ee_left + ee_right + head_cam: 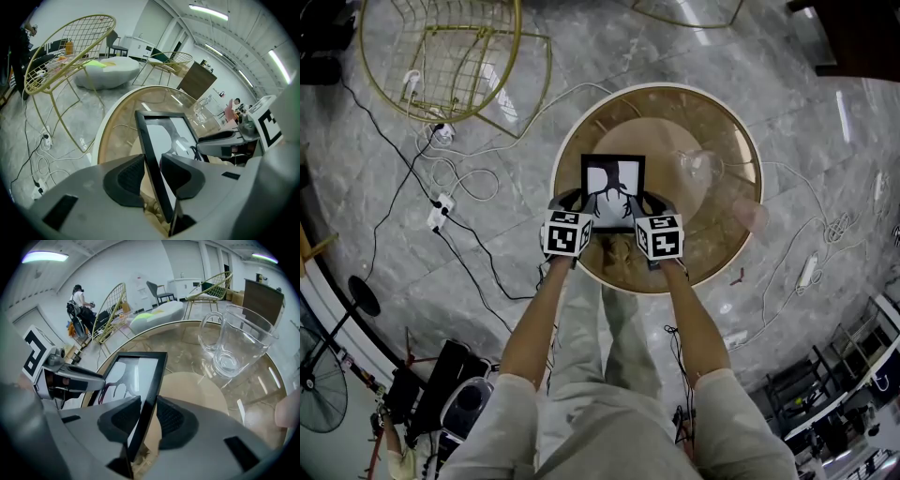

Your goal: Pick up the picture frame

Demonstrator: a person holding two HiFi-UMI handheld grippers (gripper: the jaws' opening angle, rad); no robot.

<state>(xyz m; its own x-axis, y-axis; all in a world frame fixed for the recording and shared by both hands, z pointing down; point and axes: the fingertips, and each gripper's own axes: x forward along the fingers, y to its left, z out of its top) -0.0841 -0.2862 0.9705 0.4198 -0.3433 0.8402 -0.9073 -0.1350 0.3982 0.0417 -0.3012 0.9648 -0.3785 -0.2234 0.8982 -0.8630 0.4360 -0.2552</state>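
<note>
The picture frame (612, 192) stands at the centre of the round glass worktop (675, 117). Your left hand-held gripper (152, 173) and right hand-held gripper (147, 416) each clamp a lower side rail. Expect a light, rigid, glass-fronted load. Keep the pads on the rails.

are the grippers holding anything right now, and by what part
The picture frame, by both side bars near its bottom. The left gripper is closed on the left bar, and the right gripper on the right bar.
</note>
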